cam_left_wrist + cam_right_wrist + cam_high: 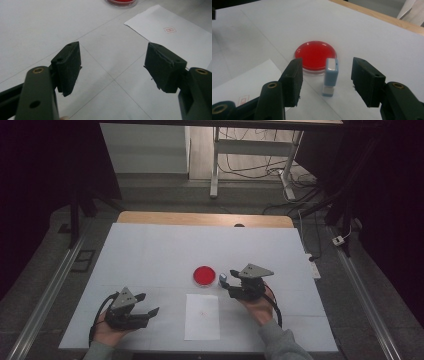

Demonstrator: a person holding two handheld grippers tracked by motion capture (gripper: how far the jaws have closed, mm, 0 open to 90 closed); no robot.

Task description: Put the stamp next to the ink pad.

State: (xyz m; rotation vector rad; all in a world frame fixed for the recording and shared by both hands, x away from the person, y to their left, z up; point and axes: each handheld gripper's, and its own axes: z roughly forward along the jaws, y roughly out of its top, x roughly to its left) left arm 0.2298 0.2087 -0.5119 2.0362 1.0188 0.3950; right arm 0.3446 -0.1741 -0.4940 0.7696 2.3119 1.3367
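Right gripper (325,82) jaws wide, straddling the upright stamp (331,76) without touching. Light, rigid, tippy: grip mid-body. Left gripper (113,67) wide, empty.

Table (150,250) with white cover, bare wood strip along far edge. Thin seam lines cross the cover. Red ink pad (204,275), round, sits about mid-table, slightly toward the near edge. Small blue stamp (223,279) stands upright just right of the pad, close but apart. White paper (202,316) lies flat near the near edge, centred, just nearer than the pad; small red mark at its middle. Left half of cover bare apart from the seams.
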